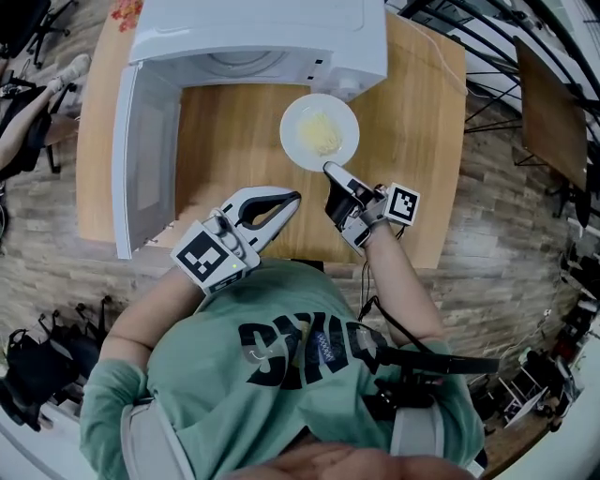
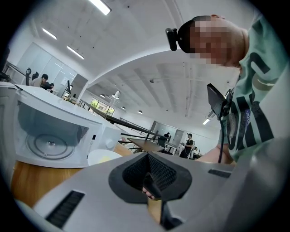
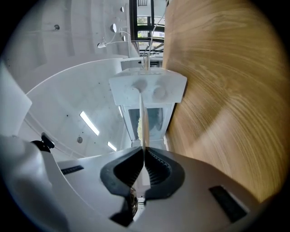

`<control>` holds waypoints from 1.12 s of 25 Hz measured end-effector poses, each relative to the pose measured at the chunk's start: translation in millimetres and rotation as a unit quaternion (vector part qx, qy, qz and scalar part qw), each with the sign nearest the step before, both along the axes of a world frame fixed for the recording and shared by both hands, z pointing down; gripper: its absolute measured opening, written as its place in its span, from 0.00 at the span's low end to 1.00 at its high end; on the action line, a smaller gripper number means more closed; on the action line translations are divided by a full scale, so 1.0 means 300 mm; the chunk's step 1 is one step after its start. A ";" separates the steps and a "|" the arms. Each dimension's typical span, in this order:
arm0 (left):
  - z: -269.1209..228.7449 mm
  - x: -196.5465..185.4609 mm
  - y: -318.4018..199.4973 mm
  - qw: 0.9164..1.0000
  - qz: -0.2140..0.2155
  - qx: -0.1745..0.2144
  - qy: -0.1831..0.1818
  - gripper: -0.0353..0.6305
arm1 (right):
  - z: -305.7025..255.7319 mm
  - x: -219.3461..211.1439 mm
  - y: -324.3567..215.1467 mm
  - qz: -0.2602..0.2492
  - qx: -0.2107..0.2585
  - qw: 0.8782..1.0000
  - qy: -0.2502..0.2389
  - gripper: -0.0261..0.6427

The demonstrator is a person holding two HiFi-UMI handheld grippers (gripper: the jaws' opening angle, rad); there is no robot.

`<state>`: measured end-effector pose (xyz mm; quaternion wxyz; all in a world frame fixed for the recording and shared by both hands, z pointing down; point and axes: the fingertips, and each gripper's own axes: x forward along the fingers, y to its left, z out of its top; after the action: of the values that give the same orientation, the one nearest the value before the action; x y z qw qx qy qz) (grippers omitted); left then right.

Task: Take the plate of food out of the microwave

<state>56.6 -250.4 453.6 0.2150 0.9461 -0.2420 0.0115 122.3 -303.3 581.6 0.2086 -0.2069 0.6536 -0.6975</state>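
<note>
Wooden table (image 1: 225,141) on a brick-patterned floor (image 1: 487,216), seen from above, with a white microwave (image 1: 262,37) at the far edge and its door (image 1: 145,159) swung wide open. Small markings on the microwave's control side, too small to read. Dark block lettering across a green shirt (image 1: 281,347), upside down and creased, not readable. Black-and-white square patterns on the marker cubes (image 1: 202,255), no words. Red print (image 1: 127,11) at the table's far corner, cut off by the frame edge.

Microwave cavity mostly hidden under its own top in the head view. Glass turntable (image 2: 49,145) visible inside only in the left gripper view. Right gripper view rolled on its side, the plate (image 3: 143,122) reduced there to a thin white edge-on strip.

Right gripper (image 1: 328,169) clenched on the near rim of the plate, rim pinched between both pads, yellow food (image 1: 322,133) heaped just beyond the fingertips. Plate outside the microwave, over the table just in front of the control side, microwave farther past the fingertips. Cannot tell whether resting on the wood or lifted off it. Left gripper (image 1: 294,198) closed, tips together with nothing between them, beside the right fingers and short of the plate, not touching it.
</note>
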 end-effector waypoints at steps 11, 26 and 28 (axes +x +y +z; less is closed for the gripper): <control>0.005 0.122 0.012 0.999 0.034 -0.006 -0.011 0.05 | 0.032 0.244 0.025 0.054 -0.003 0.998 0.017 0.06; 0.032 0.276 0.025 0.997 0.075 -0.012 -0.016 0.05 | 0.185 0.570 0.069 0.136 -0.041 0.988 0.058 0.06; 0.033 0.294 0.029 0.997 0.080 -0.013 -0.016 0.05 | 0.210 0.600 0.079 0.141 -0.047 0.987 0.065 0.06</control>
<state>144.9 -241.9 463.6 0.2213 0.9594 -0.1687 0.0472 302.3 -279.7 644.7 0.2520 -0.3514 0.5963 -0.6763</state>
